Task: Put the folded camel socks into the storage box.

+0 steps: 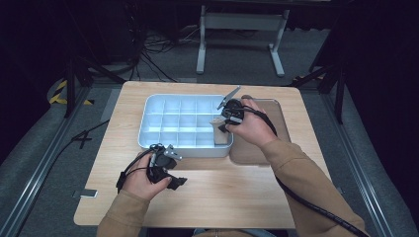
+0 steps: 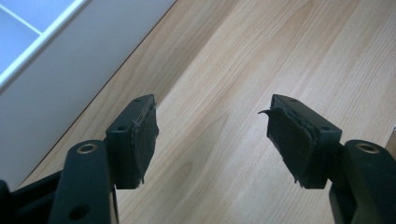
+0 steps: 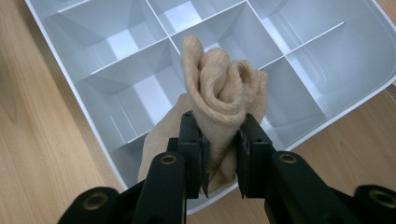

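Right gripper (image 3: pixel 219 158) fingers pinch a rolled beige sock (image 3: pixel 219 100) over the tray (image 3: pixel 70 88); left gripper (image 2: pixel 212 140) fingers gape over bare table (image 2: pixel 261 51).

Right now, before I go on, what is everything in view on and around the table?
divided tray: one, pale blue-white, many square compartments, on the middle of the table.
rolled cloth: one, beige, clamped in the right gripper above the tray's near right corner compartments.
clear lid: one, see-through, flat on the table to the right of the tray.
table: one, light wood.
white frame: one, on the grey floor beyond the table.
cables: several, black, on the floor at the far left.
left gripper: one, black, fingers apart over bare wood beside the tray's near wall.
right gripper: one, black, closed on the cloth.
sleeves: two, tan.
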### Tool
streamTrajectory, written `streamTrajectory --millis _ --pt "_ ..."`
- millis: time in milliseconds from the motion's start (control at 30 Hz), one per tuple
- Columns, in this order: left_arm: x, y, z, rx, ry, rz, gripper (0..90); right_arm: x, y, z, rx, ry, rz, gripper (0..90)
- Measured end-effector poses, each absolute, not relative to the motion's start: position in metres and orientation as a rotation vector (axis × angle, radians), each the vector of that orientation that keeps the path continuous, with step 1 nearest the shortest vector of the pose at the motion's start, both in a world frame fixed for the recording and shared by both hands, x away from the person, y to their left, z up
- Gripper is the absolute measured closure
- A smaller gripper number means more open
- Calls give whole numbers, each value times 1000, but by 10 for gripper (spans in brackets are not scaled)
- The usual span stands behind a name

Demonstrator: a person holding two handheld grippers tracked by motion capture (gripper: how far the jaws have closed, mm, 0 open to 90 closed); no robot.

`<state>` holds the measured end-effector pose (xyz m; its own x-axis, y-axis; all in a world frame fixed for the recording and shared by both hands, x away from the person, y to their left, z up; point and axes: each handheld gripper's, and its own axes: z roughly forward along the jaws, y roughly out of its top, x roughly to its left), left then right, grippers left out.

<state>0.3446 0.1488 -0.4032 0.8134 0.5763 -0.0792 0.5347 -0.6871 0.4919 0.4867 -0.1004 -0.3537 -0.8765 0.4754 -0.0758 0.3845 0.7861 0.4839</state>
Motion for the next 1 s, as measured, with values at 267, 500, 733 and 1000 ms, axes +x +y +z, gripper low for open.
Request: streamTrajectory --millis 267,500,733,1000 --pt "341 156 -404 2482 849 120 339 488 -91 -361 644 2792 584 746" --pt "340 157 -405 2489 862 122 337 487 -86 -372 670 2826 478 748" --pt "341 156 -406 2499 855 114 337 486 -80 -380 652 2853 392 752" --pt "342 154 -407 2502 850 116 337 485 -74 -388 634 2890 315 756"
